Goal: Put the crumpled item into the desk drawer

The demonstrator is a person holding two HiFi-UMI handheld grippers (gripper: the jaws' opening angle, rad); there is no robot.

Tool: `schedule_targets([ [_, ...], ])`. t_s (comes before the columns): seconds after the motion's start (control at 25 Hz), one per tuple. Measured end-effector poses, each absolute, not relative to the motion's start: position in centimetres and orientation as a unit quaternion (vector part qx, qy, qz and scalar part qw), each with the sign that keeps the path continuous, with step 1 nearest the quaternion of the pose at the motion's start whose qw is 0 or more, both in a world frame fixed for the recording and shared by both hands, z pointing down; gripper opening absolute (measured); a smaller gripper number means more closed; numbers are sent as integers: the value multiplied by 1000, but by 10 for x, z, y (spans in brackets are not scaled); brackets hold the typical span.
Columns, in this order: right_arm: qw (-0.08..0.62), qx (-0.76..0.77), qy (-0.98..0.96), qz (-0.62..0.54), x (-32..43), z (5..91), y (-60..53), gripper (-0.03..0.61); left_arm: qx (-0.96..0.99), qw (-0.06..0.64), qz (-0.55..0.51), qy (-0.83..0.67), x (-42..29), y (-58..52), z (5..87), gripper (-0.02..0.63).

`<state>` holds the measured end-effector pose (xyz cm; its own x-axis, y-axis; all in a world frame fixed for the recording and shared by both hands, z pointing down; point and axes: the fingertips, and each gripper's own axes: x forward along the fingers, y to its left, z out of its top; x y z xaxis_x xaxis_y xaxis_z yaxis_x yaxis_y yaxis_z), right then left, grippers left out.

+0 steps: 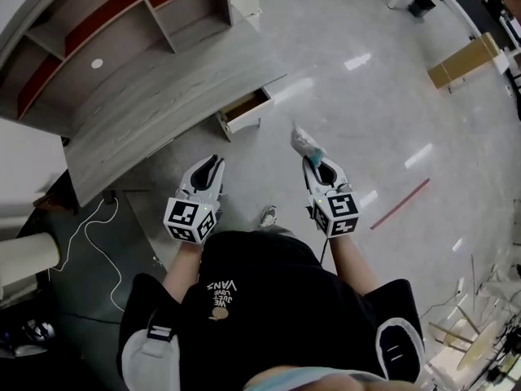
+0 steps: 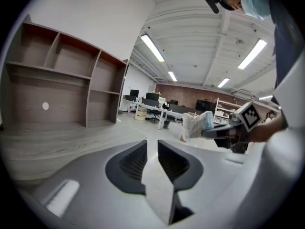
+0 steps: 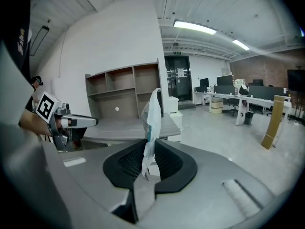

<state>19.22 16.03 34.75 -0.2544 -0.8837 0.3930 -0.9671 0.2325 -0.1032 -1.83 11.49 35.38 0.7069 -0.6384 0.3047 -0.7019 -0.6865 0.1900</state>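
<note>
1. Here, the right claw (image 3: 150,147) is clamped on the crumpled item (image 3: 152,109), a pale wad of thin white and bluish material that stands up from between the pads.
2. In the head view the item is held in the air above the glossy floor (image 1: 366,112), off the table's front edge and just to the right of the drawer (image 1: 244,109).
3. The drawer sticks out from the front edge of the table (image 1: 155,96), near its right corner, with its brownish inside showing.
4. The left claw (image 2: 152,147) has its jaws only slightly apart, with a narrow gap between the pads and nothing in it.
5. In the head view, the left claw is near the table's front edge, on the near side of the drawer, and both claws point forward, away from the person.
6. An open shelf unit (image 1: 98,23) rises along the table's far edge.
7. A white cable (image 1: 91,225) lies looped on the floor below the table's left corner.
8. A red line (image 1: 400,204) marks the floor to the right of the right claw.
</note>
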Motion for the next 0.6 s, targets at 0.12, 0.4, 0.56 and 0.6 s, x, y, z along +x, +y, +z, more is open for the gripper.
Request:
schedule_targets([
  [0.12,133,587,-780,170,187,357,146,47,902,165,123,-379,-27,107,375,97],
  [0.4,182,577,-784,137,178,379,96,47,904,180,132,-364,-24,60,429,167],
  [0.56,191,571,-785,143,174,395,74,48,904,181,161,-353,-15,36,460,173],
  [0.6,194,568,-786,146,174,400,70,48,903,185,168,-350,-12,31,469,178],
])
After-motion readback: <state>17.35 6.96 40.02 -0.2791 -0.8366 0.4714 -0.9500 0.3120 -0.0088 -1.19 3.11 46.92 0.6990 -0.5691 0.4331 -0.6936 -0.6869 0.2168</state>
